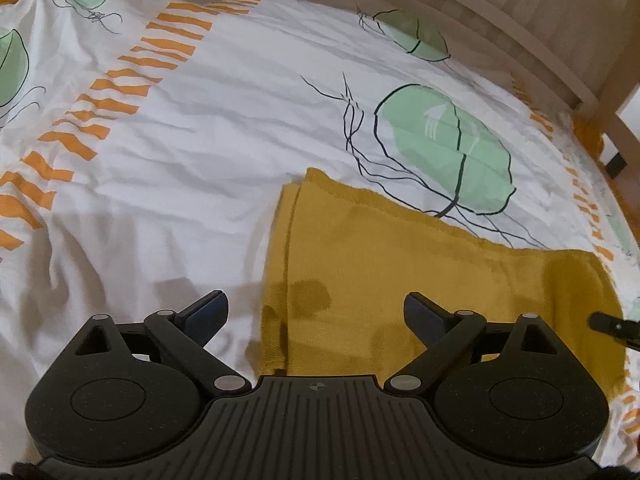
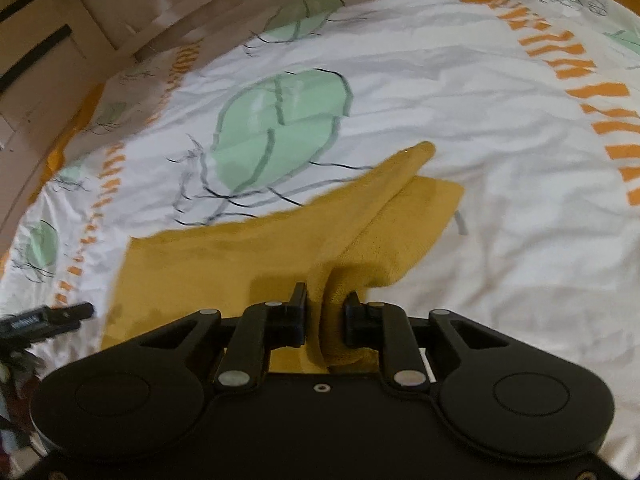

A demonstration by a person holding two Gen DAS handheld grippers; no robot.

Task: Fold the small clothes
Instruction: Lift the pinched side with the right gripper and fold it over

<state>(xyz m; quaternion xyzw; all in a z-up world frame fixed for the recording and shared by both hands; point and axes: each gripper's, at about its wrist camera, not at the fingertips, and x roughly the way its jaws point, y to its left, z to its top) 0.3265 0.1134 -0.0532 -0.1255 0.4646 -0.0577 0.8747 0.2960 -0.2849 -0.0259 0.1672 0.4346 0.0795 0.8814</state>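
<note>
A mustard-yellow knit cloth [image 1: 400, 256] lies folded on the white bedspread [image 1: 200, 140], with layered edges showing at its left side. My left gripper [image 1: 316, 308] is open and empty, hovering over the cloth's near left part. In the right wrist view my right gripper [image 2: 326, 310] is shut on a bunched edge of the yellow cloth [image 2: 224, 256], lifting a ridge of it that runs away toward a far corner. A tip of the right gripper shows at the left wrist view's right edge [image 1: 612, 322]. The left gripper's tip shows at the right wrist view's left edge [image 2: 52, 316].
The bedspread [image 2: 500, 160] has green leaf prints and orange striped bands. A wooden bed frame [image 1: 540, 32] runs along the far side. Cardboard boxes or furniture [image 2: 44, 40] stand beyond the bed.
</note>
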